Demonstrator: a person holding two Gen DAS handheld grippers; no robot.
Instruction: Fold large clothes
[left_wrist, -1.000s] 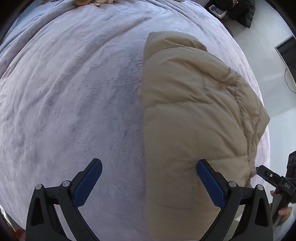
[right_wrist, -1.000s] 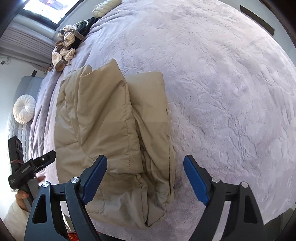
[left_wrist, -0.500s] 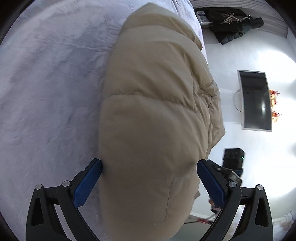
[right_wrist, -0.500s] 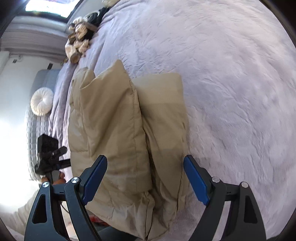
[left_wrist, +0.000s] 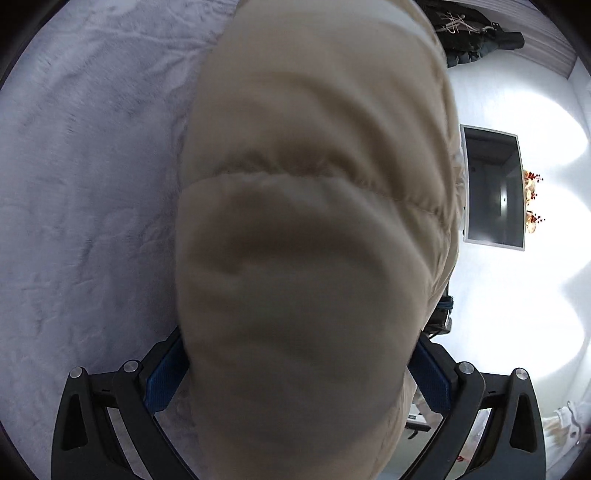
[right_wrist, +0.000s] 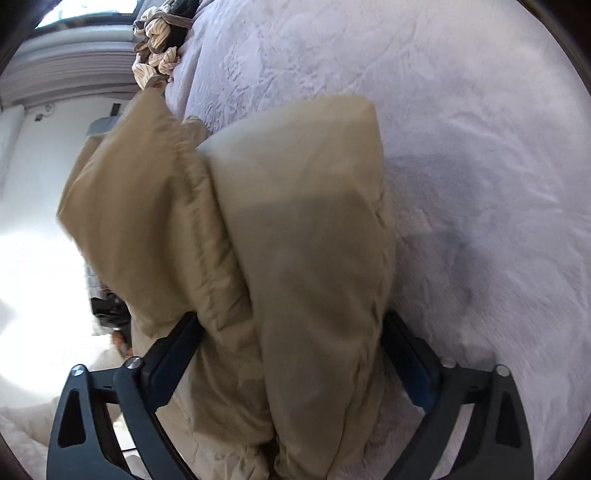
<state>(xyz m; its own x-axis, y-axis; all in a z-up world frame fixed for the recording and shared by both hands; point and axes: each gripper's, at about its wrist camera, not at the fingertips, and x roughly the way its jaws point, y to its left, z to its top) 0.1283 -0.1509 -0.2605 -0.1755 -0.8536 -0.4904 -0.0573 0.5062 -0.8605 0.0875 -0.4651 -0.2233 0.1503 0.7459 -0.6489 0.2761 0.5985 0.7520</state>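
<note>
A beige puffer jacket (left_wrist: 314, 240) lies folded on a lavender bed cover (left_wrist: 92, 184), close to the bed's edge. My left gripper (left_wrist: 297, 376) has its jaws wide around one bulging end of it. The padding fills the gap and hides most of both blue pads. In the right wrist view the jacket (right_wrist: 295, 221) shows two folded layers side by side on the cover (right_wrist: 461, 110). My right gripper (right_wrist: 293, 362) straddles its other end, its jaws opening, with the fabric between them and not squeezed.
A dark screen (left_wrist: 493, 188) hangs on the white wall past the bed's edge, with dark clothes (left_wrist: 476, 26) heaped further along. Striped knotted cushions (right_wrist: 159, 48) lie at the far end of the bed. The left gripper's dark body (right_wrist: 107, 306) shows beyond the jacket.
Both grippers have sunk and closed in on the jacket's ends, which now sit between the jaws. The right jaws stand wider than before.
</note>
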